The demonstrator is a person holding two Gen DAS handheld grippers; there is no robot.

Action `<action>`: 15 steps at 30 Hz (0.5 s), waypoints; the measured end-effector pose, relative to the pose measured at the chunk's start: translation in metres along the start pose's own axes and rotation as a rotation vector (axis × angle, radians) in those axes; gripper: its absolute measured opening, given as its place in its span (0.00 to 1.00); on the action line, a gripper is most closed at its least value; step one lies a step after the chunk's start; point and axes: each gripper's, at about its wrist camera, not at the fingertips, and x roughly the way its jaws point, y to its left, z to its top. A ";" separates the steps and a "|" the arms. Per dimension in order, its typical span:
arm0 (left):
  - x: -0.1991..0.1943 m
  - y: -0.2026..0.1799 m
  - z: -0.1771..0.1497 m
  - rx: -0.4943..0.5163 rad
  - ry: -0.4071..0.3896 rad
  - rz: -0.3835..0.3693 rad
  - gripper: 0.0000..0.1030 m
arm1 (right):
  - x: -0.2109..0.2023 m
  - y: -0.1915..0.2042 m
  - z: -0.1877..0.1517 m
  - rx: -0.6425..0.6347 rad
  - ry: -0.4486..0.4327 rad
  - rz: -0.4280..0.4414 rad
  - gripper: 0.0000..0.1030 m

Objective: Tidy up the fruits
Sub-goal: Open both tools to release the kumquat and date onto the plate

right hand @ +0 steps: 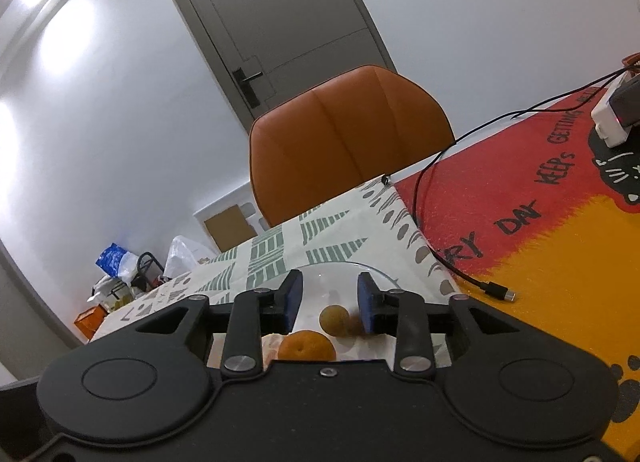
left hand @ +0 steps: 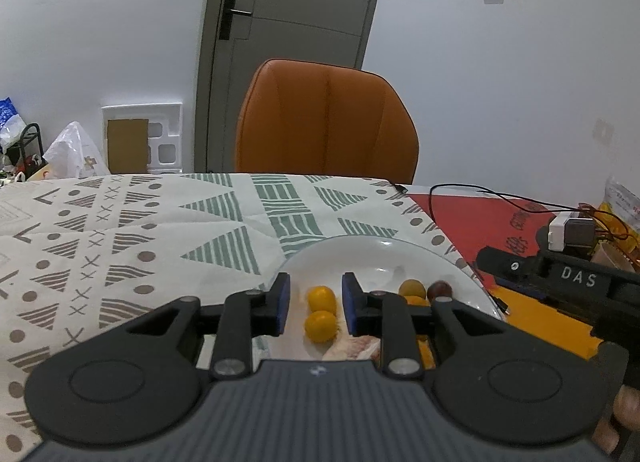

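I see an orange padded chair [left hand: 326, 121] behind the patterned tablecloth [left hand: 120, 229]. My left gripper [left hand: 314, 304] and right gripper [right hand: 329, 302] both stand spread, empty. Round yellow fruits [left hand: 320, 312] lie on the glossy white plate [left hand: 360, 258] between the left fingers.

The near part of the glass plate [left hand: 384, 252] is hidden behind the left hand-held gripper [left hand: 315, 304]. An orange fruit [left hand: 416, 302] is partly covered by its right finger. In the right wrist view, a mandarin [right hand: 306, 346] is cut off by the gripper body, and the dark fruit [right hand: 354, 325] is blurred.
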 end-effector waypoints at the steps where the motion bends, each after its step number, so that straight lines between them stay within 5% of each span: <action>1: -0.002 0.002 0.001 -0.002 -0.001 0.004 0.31 | -0.001 0.001 0.000 0.000 -0.002 0.002 0.33; 15: -0.045 0.025 0.014 -0.009 -0.079 0.091 0.80 | 0.002 0.008 -0.002 0.022 0.025 0.048 0.46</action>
